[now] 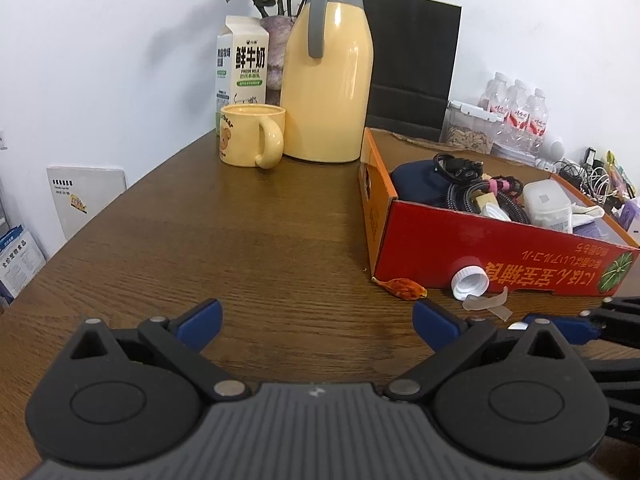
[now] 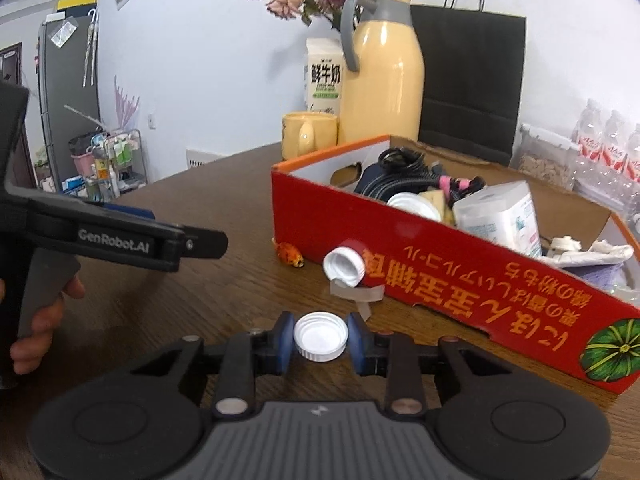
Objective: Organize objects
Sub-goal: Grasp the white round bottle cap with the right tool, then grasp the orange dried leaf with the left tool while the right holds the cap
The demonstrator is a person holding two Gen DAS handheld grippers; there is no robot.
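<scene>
From my left wrist view, my left gripper (image 1: 318,322) hangs released above the dark, grained wooden table (image 1: 240,240), its blue pads wide apart with nothing between them. A glossy yellow mug (image 1: 252,135) stands beside a smooth yellow thermos jug (image 1: 328,80), and a red cardboard box (image 1: 500,248) holds coiled cables. A ribbed white bottle cap (image 1: 470,278) lies on its side against the box wall, near a wrinkled orange scrap (image 1: 404,288). From my right wrist view, my right gripper (image 2: 320,338) is clenched around a round, ridged white plastic cap (image 2: 320,335), open side up, low over the table in front of the box (image 2: 460,280); its pads press on both sides of the rim.
</scene>
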